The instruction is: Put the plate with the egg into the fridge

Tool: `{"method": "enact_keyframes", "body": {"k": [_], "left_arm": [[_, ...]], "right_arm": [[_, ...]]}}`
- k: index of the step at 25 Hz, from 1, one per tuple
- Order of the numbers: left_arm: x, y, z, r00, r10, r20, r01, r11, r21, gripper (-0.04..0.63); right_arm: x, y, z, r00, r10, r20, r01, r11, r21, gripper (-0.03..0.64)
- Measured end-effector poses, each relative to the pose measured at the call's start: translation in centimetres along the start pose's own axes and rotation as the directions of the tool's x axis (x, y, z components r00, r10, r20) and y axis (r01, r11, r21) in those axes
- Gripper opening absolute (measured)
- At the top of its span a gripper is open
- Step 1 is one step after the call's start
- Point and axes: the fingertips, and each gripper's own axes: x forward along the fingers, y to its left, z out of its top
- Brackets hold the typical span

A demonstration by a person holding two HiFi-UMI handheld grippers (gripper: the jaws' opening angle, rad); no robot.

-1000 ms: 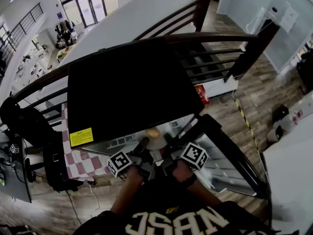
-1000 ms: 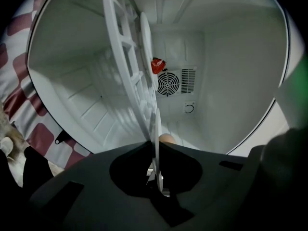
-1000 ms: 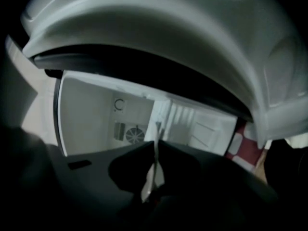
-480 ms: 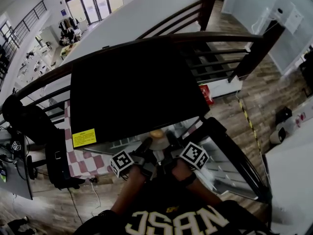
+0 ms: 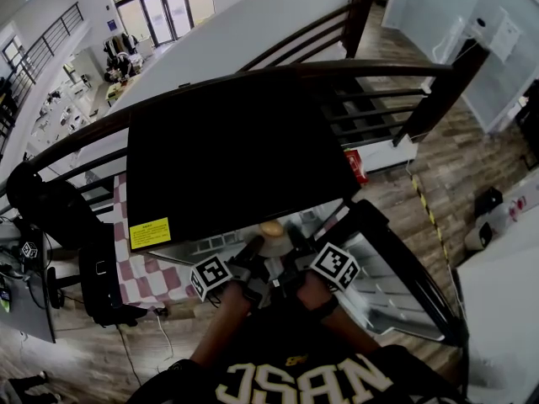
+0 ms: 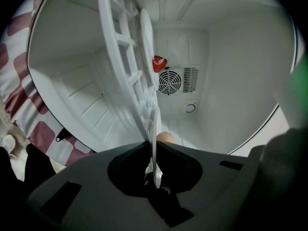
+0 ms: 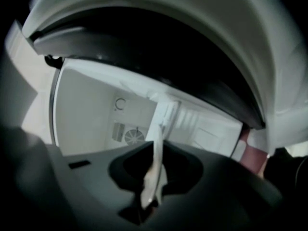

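A white plate [image 5: 273, 248] carrying a tan egg [image 5: 271, 228] hangs at the open front of the black-topped mini fridge [image 5: 227, 150]. My left gripper [image 5: 252, 262] is shut on the plate's left rim, my right gripper [image 5: 292, 259] shut on its right rim. In the left gripper view the plate [image 6: 155, 138] runs edge-on out of the left gripper [image 6: 153, 178], and the egg [image 6: 165, 137] peeks just beyond it. The right gripper view has the plate [image 7: 157, 163] edge-on in the right gripper [image 7: 151, 196], facing the white fridge interior.
Inside the fridge a white wire shelf [image 6: 126, 71] stands close to the plate's edge, with a fan vent [image 6: 175, 81] and a small red thing [image 6: 159, 63] at the back wall. The fridge door [image 5: 396, 284] hangs open to the right. A red-and-white checked cloth [image 5: 139, 276] lies to the left.
The plate and both grippers have shifted only slightly toward the fridge opening. Both grips look unchanged.
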Motion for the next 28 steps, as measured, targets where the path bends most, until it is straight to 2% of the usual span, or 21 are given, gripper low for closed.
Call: {"method": "enact_keyframes", "body": {"k": [2, 3, 5, 7, 16, 25, 28], "left_arm": [[0.0, -0.4, -0.1, 1.0, -0.017, -0.018, 0.017, 1.0, 0.019, 0.046], [-0.1, -0.7, -0.2, 0.999, -0.031, -0.028, 0.031, 0.999, 0.022, 0.072], [-0.3, -1.4, -0.2, 0.998, -0.057, -0.041, 0.058, 0.998, 0.019, 0.178], [-0.8, -1.7, -0.2, 0.997, -0.069, -0.039, 0.07, 0.997, 0.027, 0.198], [-3.8, -1.4, -1.4, 0.997, -0.075, -0.026, 0.077, 0.991, 0.105, 0.204], [-5.4, -1.1, -4.5, 0.993, -0.105, -0.057, 0.107, 0.994, 0.035, 0.198], [-5.4, -1.0, -4.9, 0.993, -0.101, -0.061, 0.104, 0.994, 0.031, 0.169]], "right_arm": [[-0.1, 0.6, 0.0, 0.999, 0.039, -0.003, -0.039, 0.999, -0.022, 0.059], [-0.1, 1.1, 0.0, 0.998, 0.064, -0.008, -0.064, 0.997, -0.039, 0.099], [-0.2, 2.0, -0.2, 0.995, 0.099, -0.024, -0.1, 0.992, -0.075, 0.196], [-0.5, 2.3, -0.6, 0.994, 0.104, -0.034, -0.107, 0.989, -0.1, 0.23], [-3.7, 0.9, -1.7, 0.995, 0.098, 0.001, -0.098, 0.992, -0.084, 0.232], [-6.2, -0.3, -4.1, 0.994, 0.107, -0.03, -0.107, 0.994, -0.025, 0.23], [-6.4, -0.1, -4.6, 0.992, 0.119, -0.052, -0.12, 0.992, -0.025, 0.196]]}}
